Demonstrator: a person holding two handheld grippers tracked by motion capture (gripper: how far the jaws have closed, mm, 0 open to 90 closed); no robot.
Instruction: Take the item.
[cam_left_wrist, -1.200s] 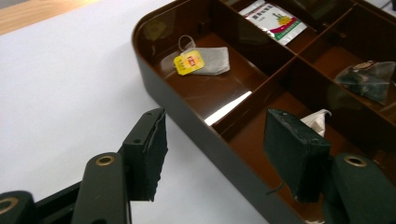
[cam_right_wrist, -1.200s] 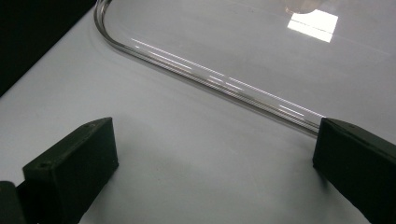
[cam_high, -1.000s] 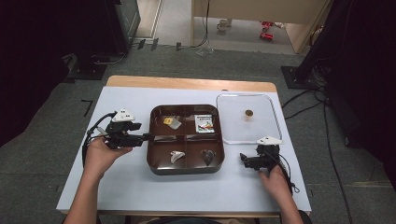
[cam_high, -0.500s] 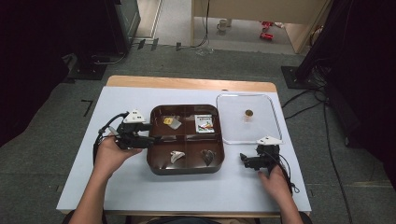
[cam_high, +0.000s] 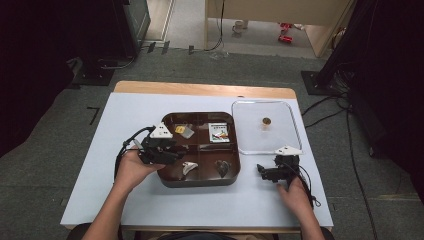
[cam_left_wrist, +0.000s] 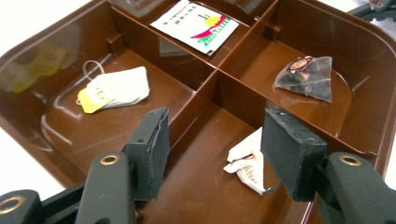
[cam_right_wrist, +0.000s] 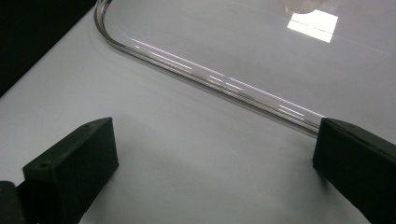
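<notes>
The crumpled white tea bag (cam_left_wrist: 246, 164) lies in the near compartment of the brown four-compartment tray (cam_high: 200, 180), at the tray's left front as the high view has it. The clear lid (cam_high: 267, 129) sits on the table just right of the tray, presumably set aside for access. The left gripper (cam_left_wrist: 212, 151) is at the tray's left rim, jaws half open and just closing, the tea bag ahead between them but untouched; the approach appears aimed at it. The right gripper (cam_right_wrist: 215, 175) rests on the table near the lid's edge, jaws wide and empty, apparently idle.
</notes>
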